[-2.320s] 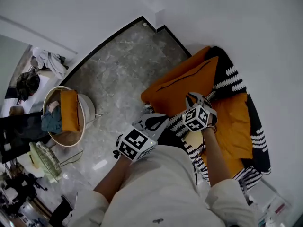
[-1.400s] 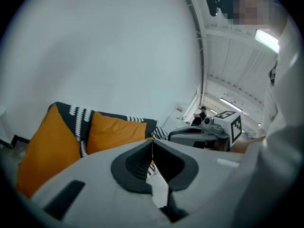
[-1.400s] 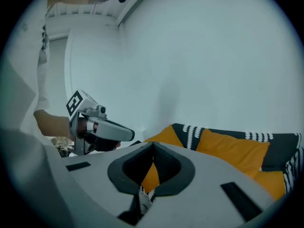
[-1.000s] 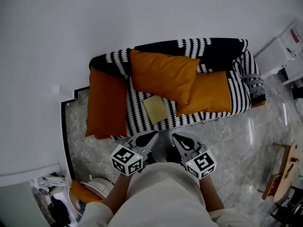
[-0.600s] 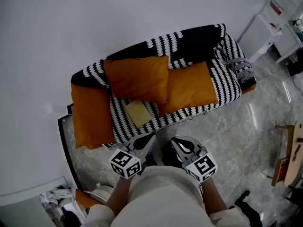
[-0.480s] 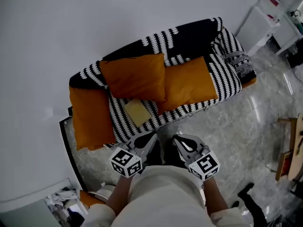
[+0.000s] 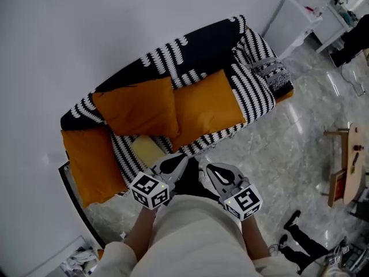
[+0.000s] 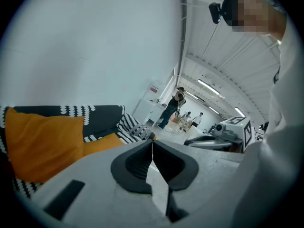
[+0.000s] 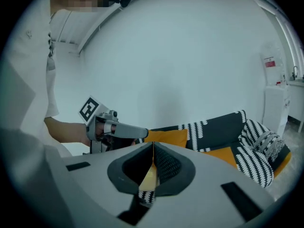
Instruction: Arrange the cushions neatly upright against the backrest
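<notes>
Below orange cushion point(image 7: 138, 109), half-hidden yellow pad point(image 7: 147, 149)

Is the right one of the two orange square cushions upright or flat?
Flat. The right orange square cushion lies across the black-and-white striped sofa seat; the left orange cushion leans upright on the backrest.

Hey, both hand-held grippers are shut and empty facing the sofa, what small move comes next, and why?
Probably open the left hand-held gripper and reach toward the end cushion, which is slumped over the end of the sofa at the head view's left. The middle cushion and the right cushion already lean on the backrest; that one lies away from it.
</notes>
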`<state>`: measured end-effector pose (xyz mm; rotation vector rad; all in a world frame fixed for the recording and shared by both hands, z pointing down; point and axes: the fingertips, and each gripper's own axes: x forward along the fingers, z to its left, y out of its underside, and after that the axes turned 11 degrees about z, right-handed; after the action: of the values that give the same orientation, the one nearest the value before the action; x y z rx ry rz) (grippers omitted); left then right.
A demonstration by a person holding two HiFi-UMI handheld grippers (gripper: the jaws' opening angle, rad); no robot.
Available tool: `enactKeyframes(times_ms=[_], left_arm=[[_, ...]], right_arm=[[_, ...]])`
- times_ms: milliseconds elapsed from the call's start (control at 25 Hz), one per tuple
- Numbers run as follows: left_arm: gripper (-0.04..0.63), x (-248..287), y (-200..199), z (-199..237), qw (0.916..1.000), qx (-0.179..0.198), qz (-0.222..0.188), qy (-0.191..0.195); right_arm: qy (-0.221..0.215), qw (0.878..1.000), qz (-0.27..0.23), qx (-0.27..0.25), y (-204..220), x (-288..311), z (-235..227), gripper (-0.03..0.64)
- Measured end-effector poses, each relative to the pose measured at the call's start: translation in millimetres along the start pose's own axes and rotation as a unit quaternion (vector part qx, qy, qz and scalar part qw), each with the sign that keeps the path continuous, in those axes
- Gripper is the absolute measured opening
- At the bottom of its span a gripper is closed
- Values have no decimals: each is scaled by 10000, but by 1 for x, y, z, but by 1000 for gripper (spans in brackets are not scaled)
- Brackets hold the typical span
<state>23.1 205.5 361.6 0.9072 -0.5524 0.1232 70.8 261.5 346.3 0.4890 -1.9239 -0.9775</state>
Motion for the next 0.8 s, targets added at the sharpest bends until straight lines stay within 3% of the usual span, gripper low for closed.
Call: enactKeyframes(times_ms=[240, 440, 640, 800], left_arm=[[14, 47, -77, 40, 9989, 294, -117, 357], [14, 73, -101, 60, 9986, 310, 13, 419], [14, 90, -90, 77, 9985, -11, 440, 313], [14, 106, -88, 104, 9977, -289, 571, -223]], right_arm=[[678, 9976, 165, -19, -42, 3, -80, 11], [904, 9946, 515, 42, -46, 14, -130, 11], [600, 9942, 887, 130, -46, 30, -160, 11], [-6, 9942, 1077, -25, -49, 46, -184, 11]])
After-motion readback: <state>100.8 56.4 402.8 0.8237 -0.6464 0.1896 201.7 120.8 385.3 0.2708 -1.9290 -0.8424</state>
